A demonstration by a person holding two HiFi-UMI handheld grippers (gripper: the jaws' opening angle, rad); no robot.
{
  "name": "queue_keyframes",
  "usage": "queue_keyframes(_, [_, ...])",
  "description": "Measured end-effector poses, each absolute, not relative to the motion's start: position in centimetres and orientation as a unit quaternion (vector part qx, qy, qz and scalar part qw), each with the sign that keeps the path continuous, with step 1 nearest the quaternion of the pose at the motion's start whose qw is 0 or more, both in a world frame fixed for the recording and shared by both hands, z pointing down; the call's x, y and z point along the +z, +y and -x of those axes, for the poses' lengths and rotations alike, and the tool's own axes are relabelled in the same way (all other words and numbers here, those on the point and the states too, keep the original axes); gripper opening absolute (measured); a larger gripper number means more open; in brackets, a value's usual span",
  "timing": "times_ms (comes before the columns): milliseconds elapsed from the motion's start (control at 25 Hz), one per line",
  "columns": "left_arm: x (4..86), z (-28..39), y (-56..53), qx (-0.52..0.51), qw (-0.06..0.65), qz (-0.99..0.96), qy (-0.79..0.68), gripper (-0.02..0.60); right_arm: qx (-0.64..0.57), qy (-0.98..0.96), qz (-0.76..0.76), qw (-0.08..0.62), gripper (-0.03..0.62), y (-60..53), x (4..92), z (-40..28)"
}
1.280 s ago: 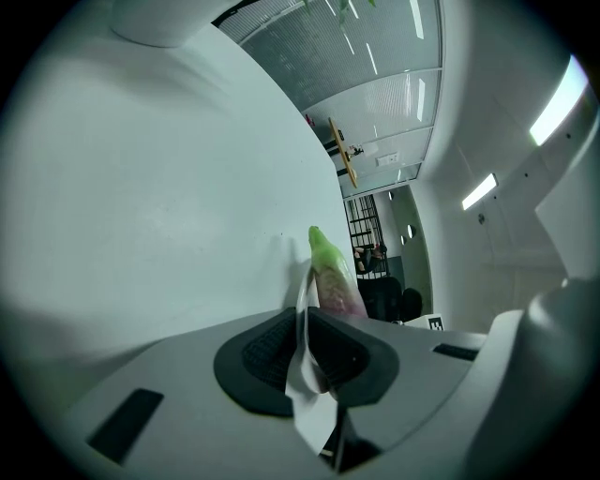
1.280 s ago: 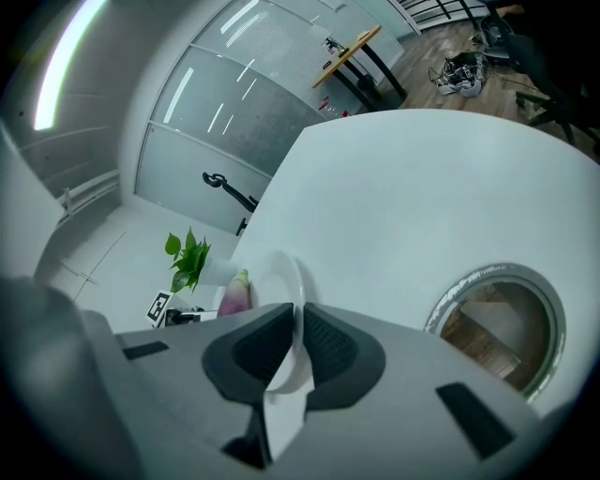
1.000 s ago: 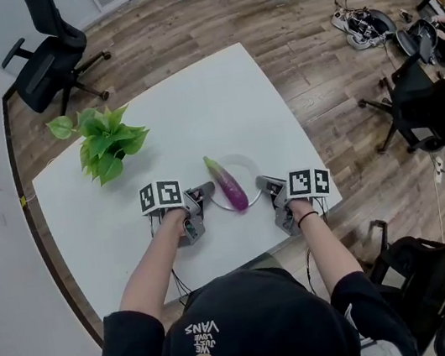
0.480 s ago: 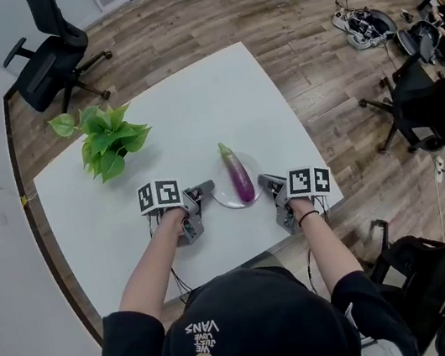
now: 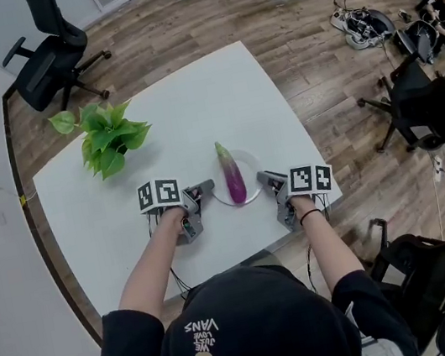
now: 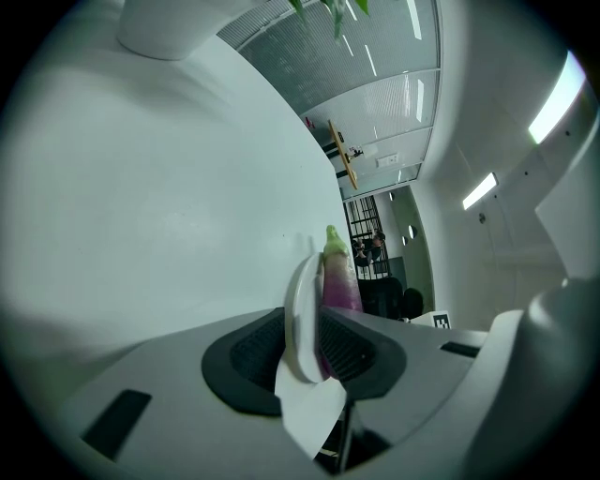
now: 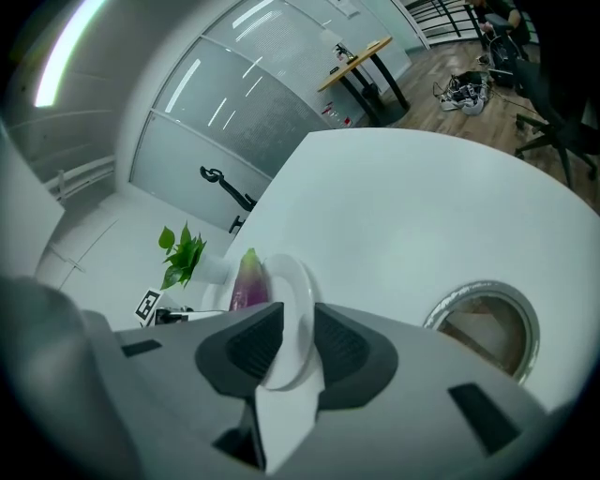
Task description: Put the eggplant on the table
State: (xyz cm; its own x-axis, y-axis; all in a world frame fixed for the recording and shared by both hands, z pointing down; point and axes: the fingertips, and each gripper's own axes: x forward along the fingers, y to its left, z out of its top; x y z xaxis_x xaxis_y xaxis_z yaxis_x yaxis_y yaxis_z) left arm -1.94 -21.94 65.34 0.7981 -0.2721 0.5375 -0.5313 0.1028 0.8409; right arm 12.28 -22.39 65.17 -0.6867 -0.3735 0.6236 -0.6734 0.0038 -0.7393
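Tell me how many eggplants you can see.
1. The eggplant lies on the white plate, gripped by the left gripper and the right gripper. None seems hidden.

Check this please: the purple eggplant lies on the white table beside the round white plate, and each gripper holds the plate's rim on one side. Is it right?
Not quite. The purple eggplant lies on the round white plate, not beside it on the white table; the head view shows this. The rest is right: the left gripper and the right gripper each hold the plate's rim on one side.
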Motion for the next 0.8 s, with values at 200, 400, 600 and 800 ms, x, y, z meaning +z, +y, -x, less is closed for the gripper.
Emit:
queue_keyframes(200, [65.0,2.2,-21.9,0.094,0.670,-0.670,-0.306,0.098,0.590,-0.699,-0.381,0.132,0.097,-22.1,65.2,-12.4])
queue_keyframes(400, [63.9,2.3,-22.0,0.087,0.648,-0.692,-0.308,0.098,0.575,-0.706,-0.389,0.138,0.094,-21.9,64.6,-12.9])
queue_keyframes(600, [62.4,2.0,-22.3,0.083,0.597,-0.735,-0.311,0.078,0.536,-0.726,-0.410,0.134,0.065,-22.0,63.3,-13.4])
queue_keyframes(800, [59.8,2.0,-22.9,0.059,0.523,-0.782,-0.333,0.022,0.489,-0.758,-0.416,0.112,0.035,-22.5,60.5,-12.8])
